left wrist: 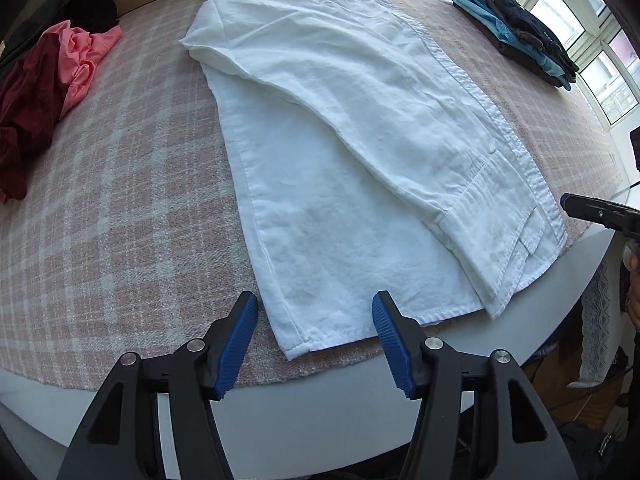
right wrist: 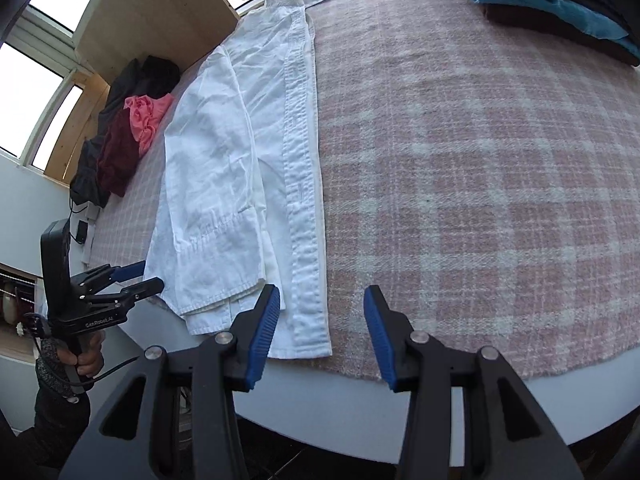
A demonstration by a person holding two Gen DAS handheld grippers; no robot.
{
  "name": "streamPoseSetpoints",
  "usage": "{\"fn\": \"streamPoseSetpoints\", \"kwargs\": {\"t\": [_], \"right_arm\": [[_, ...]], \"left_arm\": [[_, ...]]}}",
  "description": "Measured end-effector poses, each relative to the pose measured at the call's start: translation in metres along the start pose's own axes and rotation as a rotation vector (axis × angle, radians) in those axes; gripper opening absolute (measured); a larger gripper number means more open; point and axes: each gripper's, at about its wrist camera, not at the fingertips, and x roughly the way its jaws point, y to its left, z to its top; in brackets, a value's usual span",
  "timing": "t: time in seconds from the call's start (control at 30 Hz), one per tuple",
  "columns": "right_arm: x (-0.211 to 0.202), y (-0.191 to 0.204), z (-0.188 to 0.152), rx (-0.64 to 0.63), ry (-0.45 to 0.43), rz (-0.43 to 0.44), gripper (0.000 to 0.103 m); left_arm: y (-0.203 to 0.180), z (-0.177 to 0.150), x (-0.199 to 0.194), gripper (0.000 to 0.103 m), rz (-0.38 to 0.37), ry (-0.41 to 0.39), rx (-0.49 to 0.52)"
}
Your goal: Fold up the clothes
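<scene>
Near the white shirt [left wrist: 352, 152]'s hem on the plaid surface [right wrist: 480, 180], left gripper [left wrist: 316, 344] and right gripper [right wrist: 320, 336] hover, jaws spread, empty. Sides folded in; next move likely pinching hem corners, folding toward the collar.

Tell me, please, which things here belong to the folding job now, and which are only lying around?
In the job:
- white shirt, lying half folded on the plaid cloth
- left gripper, jaws open
- right gripper, jaws open

Lying about:
- heap of pink, dark red and black clothes
- folded stack of blue and dark clothes
</scene>
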Motion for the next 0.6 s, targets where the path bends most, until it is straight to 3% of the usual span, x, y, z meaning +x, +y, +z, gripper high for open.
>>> {"fn": "streamPoseSetpoints", "kwargs": {"t": [0.27, 0.33, 0.4, 0.43, 0.5, 0.6], "right_arm": [[0.025, 0.032, -0.009, -0.181, 0.045, -0.109, 0.044], [0.027, 0.037, -0.01, -0.201, 0.039, -0.136, 0.042], [0.029, 0.039, -0.009, -0.227, 0.047, -0.17, 0.016], [0.03, 0.036, -0.007, -0.201, 0.057, -0.142, 0.012], [0.033, 0.029, -0.005, -0.15, 0.078, -0.085, 0.008], [0.034, 0.014, -0.001, -0.061, 0.093, 0.004, 0.006]], "left_arm": [[-0.006, 0.0, 0.0, 0.056, 0.029, 0.024, 0.012], [-0.009, 0.0, -0.001, 0.047, 0.036, 0.02, 0.019], [-0.012, 0.0, -0.002, 0.032, 0.024, 0.012, 0.026], [-0.013, 0.0, -0.002, 0.028, 0.016, 0.009, 0.03], [-0.012, 0.001, -0.003, 0.014, -0.008, 0.011, 0.021], [-0.003, 0.003, -0.004, 0.004, -0.08, 0.013, -0.016]]}}
